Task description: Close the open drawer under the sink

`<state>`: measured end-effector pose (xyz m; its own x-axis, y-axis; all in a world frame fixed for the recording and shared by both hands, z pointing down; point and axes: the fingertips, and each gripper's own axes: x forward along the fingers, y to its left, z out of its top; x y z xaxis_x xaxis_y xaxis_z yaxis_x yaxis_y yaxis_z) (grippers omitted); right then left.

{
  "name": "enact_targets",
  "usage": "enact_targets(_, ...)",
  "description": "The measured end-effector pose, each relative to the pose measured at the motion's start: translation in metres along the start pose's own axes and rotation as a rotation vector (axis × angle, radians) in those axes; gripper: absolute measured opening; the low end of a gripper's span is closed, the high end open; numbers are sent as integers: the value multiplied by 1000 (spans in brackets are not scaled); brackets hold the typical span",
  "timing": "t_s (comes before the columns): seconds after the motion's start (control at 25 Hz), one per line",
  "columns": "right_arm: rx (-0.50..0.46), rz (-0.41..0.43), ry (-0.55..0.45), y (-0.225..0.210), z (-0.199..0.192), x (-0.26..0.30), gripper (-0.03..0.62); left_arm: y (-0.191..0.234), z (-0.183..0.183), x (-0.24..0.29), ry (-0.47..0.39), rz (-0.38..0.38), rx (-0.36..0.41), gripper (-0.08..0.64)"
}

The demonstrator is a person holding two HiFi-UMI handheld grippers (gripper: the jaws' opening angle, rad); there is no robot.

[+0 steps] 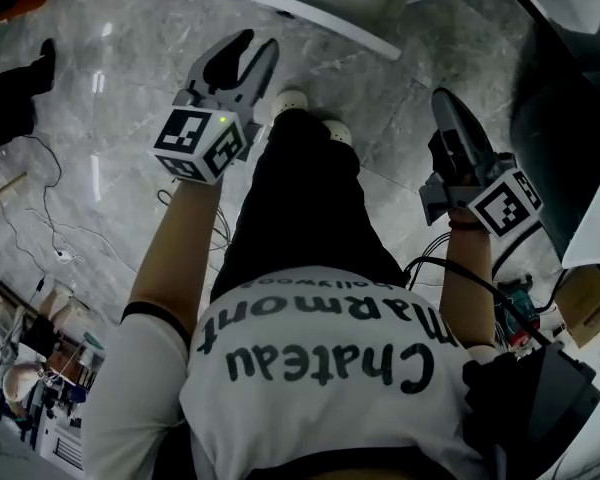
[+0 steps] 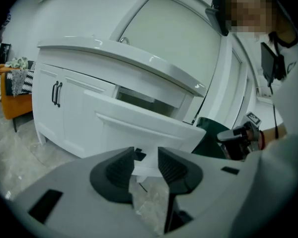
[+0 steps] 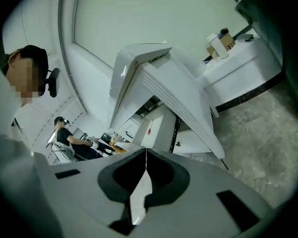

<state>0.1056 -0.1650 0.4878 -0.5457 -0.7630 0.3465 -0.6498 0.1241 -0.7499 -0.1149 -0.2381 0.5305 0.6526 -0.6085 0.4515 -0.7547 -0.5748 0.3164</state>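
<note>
Head view: the left claw and right claw hang over grey marble floor, with the white vanity just ahead of both. The person's shirt reads "Chateau Marmont".

Left gripper view: the jaws are spread and empty. The open drawer juts out straight ahead under the bench, with dark handles to the left.

Right gripper view: the jaws are pressed together with nothing between them. Bottles stand up and right of the claw, their labels unreadable.
</note>
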Motion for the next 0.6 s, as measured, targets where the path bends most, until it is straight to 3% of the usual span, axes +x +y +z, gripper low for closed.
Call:
enact_targets(0.2,-36,-7,6,-45,-8,31,12,18,-14,22,-79,5,19,141)
enact_targets(0.36,-60,-25,-9,-85,-6,58,12,24,-6,35,-154,18,129,143)
enact_targets(0.6,-111,-30,-62,-145,-7,83,12,11,-35,56,-146,-92,203,143)
